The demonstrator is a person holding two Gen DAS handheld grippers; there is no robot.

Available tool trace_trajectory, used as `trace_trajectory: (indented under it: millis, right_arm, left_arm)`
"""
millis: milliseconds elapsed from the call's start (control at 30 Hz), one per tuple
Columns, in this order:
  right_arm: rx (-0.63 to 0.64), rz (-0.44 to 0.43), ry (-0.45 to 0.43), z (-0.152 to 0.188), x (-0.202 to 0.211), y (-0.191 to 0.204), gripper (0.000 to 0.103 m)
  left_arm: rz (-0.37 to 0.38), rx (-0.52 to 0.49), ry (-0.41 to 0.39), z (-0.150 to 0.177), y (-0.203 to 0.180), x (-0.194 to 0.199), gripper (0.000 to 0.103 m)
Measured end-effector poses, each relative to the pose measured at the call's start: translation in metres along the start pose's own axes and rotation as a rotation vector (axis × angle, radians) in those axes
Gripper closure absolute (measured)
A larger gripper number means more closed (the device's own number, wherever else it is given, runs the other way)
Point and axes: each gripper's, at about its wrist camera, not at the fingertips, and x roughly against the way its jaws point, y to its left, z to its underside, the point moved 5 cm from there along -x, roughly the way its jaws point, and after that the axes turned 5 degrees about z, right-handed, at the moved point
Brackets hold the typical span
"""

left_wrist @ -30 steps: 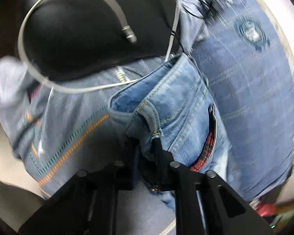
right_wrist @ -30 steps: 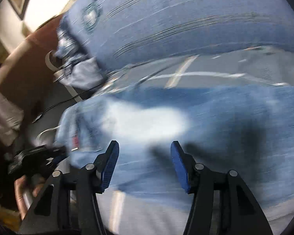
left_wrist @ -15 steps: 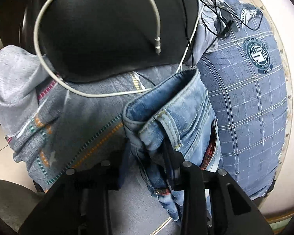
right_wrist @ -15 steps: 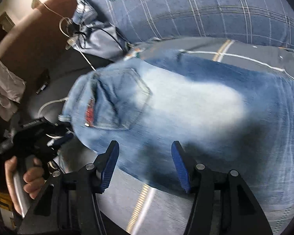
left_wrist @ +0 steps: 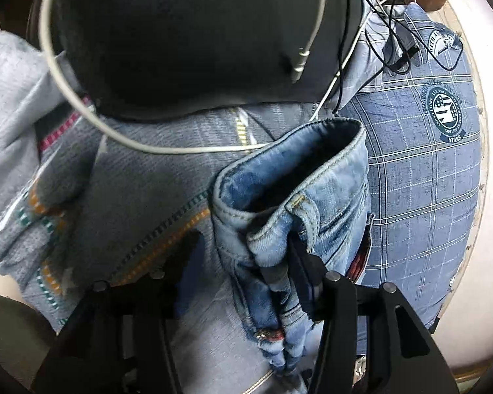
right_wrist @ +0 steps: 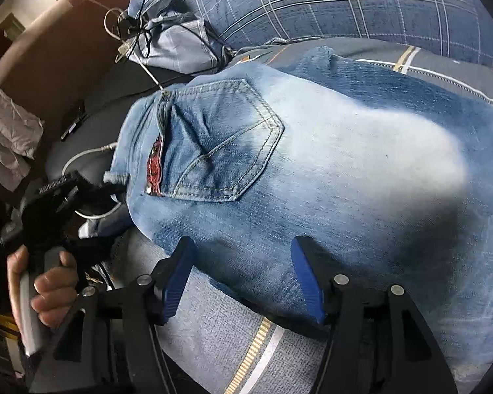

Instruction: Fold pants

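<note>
Light blue faded jeans (right_wrist: pixel 312 151) lie on a grey bedsheet, back pocket (right_wrist: pixel 220 151) up, waistband to the left. My left gripper (left_wrist: pixel 246 262) stands wide open around the waistband (left_wrist: pixel 295 203), which rests against its right finger, bunched and raised. It also shows in the right wrist view (right_wrist: pixel 82 193), at the jeans' waist end. My right gripper (right_wrist: pixel 243 279) is open and empty, its blue pads just above the jeans' near edge at the seat.
A blue plaid pillow (left_wrist: pixel 420 177) lies right of the jeans and also shows at the top of the right wrist view (right_wrist: pixel 345 3). A black cushion (left_wrist: pixel 187 39) with a white cable (left_wrist: pixel 180 149) lies behind the waistband. Tangled cables (right_wrist: pixel 131 32) sit near the brown headboard.
My left gripper has opened from its pinch on the waistband, which has moved right. My right gripper has pulled back over the jeans, so the back pocket came into view.
</note>
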Motion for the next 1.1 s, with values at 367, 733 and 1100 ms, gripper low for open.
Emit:
trace_trajectory:
  millis: [367,733,1100]
  right_arm:
    - [0.035,0.027,0.005,-0.001,-0.003,0.003,0.040]
    - [0.055,0.044,0.011,0.001,-0.003,0.006,0.039]
    - [0.058,0.038,0.018,0.001,-0.003,0.006,0.039]
  left_arm:
    - [0.063,0.029,-0.023,0.001,0.001,0.012,0.051]
    - [0.014,0.007,-0.057,-0.005,-0.004,0.003,0.056]
    - [0.003,-0.039,-0.080,-0.005,-0.010,0.003,0.078]
